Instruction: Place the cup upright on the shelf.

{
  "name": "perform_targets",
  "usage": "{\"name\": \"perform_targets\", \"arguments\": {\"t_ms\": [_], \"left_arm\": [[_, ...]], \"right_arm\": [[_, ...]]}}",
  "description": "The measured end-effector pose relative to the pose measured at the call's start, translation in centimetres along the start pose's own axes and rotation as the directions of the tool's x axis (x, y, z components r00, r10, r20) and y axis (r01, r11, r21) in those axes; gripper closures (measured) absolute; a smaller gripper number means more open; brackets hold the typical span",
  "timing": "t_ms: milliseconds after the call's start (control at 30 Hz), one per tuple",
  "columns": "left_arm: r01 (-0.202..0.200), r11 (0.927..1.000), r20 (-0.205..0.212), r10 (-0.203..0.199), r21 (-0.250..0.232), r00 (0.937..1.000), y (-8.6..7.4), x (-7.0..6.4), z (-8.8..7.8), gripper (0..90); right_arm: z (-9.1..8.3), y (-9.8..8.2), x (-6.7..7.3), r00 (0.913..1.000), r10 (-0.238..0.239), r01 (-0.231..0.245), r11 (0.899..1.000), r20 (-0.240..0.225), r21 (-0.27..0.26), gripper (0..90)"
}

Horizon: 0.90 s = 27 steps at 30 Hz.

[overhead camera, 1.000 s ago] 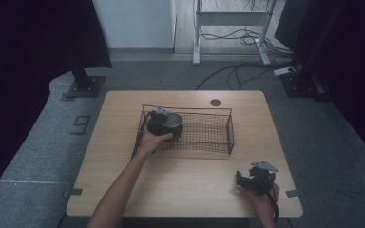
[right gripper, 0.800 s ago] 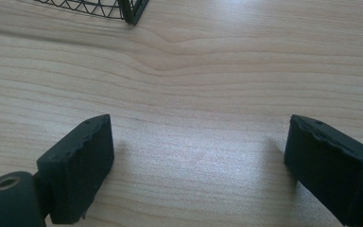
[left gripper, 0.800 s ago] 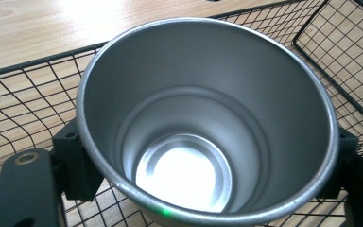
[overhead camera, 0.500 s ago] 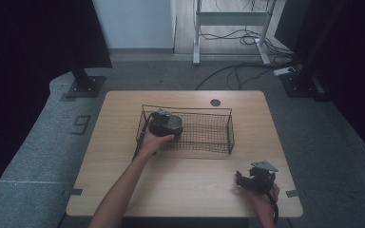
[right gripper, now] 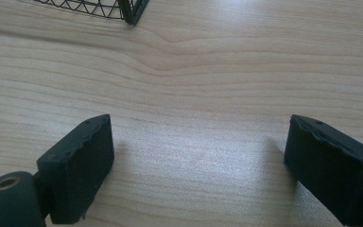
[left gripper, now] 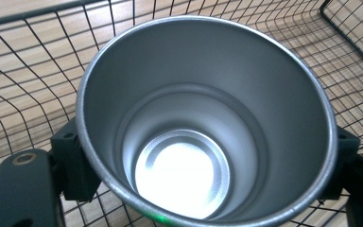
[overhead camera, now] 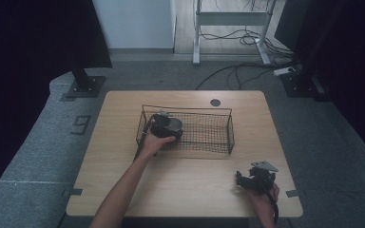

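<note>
Left gripper (left gripper: 203,176) clamped on steel cup (left gripper: 194,94): one black pad pressed to cup wall on each side, just below rim. Jaws just eased open a touch, cup between them, pads on the metal. Cup mouth tipped toward gripper's camera, inside bare, bright round bottom in sight. From high view, same gripper (overhead camera: 160,127) with cup (overhead camera: 173,125) just ahead of it, left hand (overhead camera: 154,142) just behind. Around and under the jaws: black wire basket (left gripper: 28,71), mesh floor below cup, wood showing through. Gripper and cup sitting in that basket's (overhead camera: 209,110) left end; rest of basket stretching off to gripper's right.

Right gripper (right gripper: 198,161) jaws wide apart, nothing between pads, pointing low over wooden table (right gripper: 194,71). Basket corner well ahead of the jaws, up and to their left. From high view, right gripper (overhead camera: 254,179) near table's (overhead camera: 195,185) front right corner, right hand (overhead camera: 264,197) behind it, well apart from basket and cup.
</note>
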<state>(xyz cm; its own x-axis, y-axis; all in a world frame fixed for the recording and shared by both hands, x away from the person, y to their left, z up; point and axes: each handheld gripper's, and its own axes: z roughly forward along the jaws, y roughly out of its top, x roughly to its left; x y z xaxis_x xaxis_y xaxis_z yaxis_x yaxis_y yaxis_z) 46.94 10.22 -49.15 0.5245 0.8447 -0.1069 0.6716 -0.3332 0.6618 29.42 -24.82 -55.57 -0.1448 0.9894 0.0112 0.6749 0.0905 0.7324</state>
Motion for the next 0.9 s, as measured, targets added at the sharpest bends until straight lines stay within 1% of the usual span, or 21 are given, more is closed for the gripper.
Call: {"name": "perform_targets", "arguments": {"t_ms": [200, 267, 367, 600, 700, 800, 900], "left_arm": [[0.005, 0.9999, -0.007, -0.005, 0.012, 1.0000, 0.0, 0.1, 0.0, 17.1], [0.001, 0.9999, -0.006, -0.001, 0.016, 1.0000, 0.1, 0.0, 0.0, 14.8], [-0.007, 0.9996, -0.009, 0.007, 0.028, 0.9999, 0.0, 0.0, 0.0, 14.4], [-0.008, 0.9995, -0.008, 0.008, 0.031, 0.9999, 0.0, 0.0, -0.1, 14.3], [-0.008, 0.9999, -0.006, 0.008, 0.014, 0.9999, 0.1, -0.1, -0.4, 11.8], [-0.013, 0.9998, 0.003, 0.013, -0.013, 0.9999, 0.2, -0.4, -1.1, 9.3], [-0.014, 0.9997, 0.003, 0.015, -0.019, 0.9999, 0.3, -0.4, -1.5, 8.4]], "right_arm": [[0.0, 0.0, 0.0, 1.0000, 0.000, 0.000, 1.000, 0.000, 0.000, 8.9], [0.0, 0.0, 0.0, 1.0000, 0.000, 0.000, 1.000, 0.000, 0.000, 8.9], [0.0, 0.0, 0.0, 1.0000, 0.000, 0.000, 1.000, 0.000, 0.000, 8.9], [0.0, 0.0, 0.0, 1.0000, 0.000, 0.000, 1.000, 0.000, 0.000, 8.9], [0.0, 0.0, 0.0, 1.0000, 0.000, 0.000, 1.000, 0.000, 0.000, 8.9], [0.0, 0.0, 0.0, 1.0000, 0.000, 0.000, 1.000, 0.000, 0.000, 8.9], [0.0, 0.0, 0.0, 1.0000, 0.000, 0.000, 1.000, 0.000, 0.000, 9.0]]}}
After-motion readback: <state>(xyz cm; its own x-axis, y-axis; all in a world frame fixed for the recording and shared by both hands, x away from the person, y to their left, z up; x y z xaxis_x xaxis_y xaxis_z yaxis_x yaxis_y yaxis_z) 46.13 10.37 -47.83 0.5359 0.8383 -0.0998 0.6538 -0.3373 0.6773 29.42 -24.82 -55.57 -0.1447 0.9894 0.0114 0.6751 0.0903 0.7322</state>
